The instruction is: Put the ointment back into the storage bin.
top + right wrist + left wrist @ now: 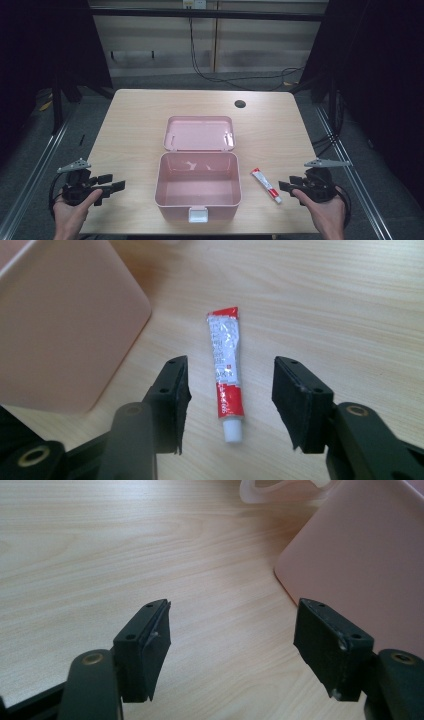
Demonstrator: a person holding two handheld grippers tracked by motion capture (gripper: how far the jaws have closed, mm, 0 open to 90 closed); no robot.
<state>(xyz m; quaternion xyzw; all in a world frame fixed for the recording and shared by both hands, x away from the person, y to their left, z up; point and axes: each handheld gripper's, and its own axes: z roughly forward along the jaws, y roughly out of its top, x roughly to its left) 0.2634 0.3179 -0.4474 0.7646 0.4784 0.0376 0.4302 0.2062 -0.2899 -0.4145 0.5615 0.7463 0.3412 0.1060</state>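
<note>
An open pink box (pixel 197 206) stands at the middle of the wooden table, its lid (pixel 199 133) laid flat behind it and its inside bare. A red and white tube (pixel 265 185) lies on the table just right of the box, cap toward me. My right gripper (pixel 286 184) rests low beside it. In the right gripper view the tube (pixel 225 360) lies between the parted jaws of that gripper (pixel 230 395), and neither pad touches it. My left gripper (pixel 114 182) sits left of the box. Its jaws (pixel 232 635) stand apart over bare wood, with the box wall (pixel 360 555) off to their right.
A white latch (pixel 198 215) sticks out from the box's front wall. A round cable hole (pixel 240 104) sits at the table's far right. Bare tabletop (pixel 135 125) stretches left of the box and behind the lid. Metal rails run along both sides of the table.
</note>
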